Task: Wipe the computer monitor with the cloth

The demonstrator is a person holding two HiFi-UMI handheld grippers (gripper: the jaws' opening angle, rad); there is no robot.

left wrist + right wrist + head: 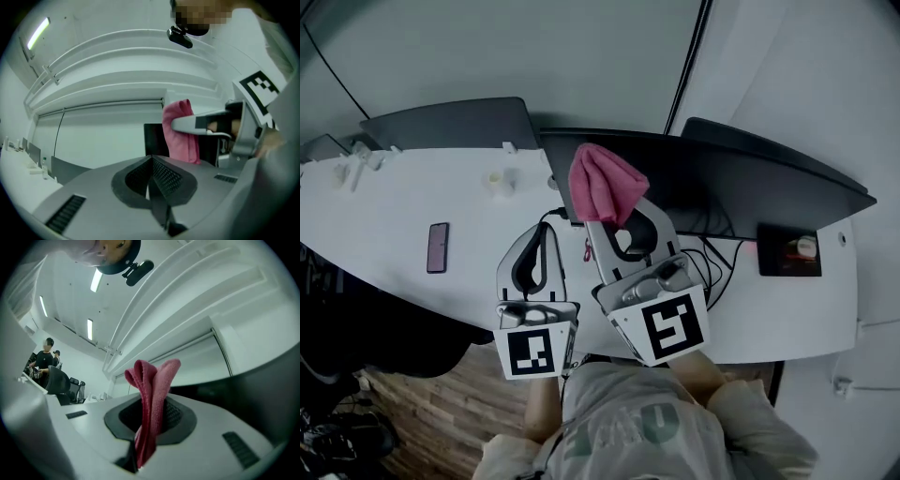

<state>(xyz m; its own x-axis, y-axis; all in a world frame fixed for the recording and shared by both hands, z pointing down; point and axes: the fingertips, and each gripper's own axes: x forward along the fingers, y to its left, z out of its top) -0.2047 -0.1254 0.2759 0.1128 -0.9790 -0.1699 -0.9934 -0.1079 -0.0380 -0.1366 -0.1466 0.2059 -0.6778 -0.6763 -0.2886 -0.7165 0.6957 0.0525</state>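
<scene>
White desk spans mid-frame, with the monitor at centre right. Right gripper pinches the pink cloth just before the screen. It looks soft, light and floppy — best held by a bunched fold. Left gripper sits lower left — closed on nothing.

Pink cloth near dark monitor

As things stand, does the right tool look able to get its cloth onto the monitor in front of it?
Probably yes: the right tool, shut on the pink cloth, is held up close to the monitor, and nothing visible stands between them.
</scene>
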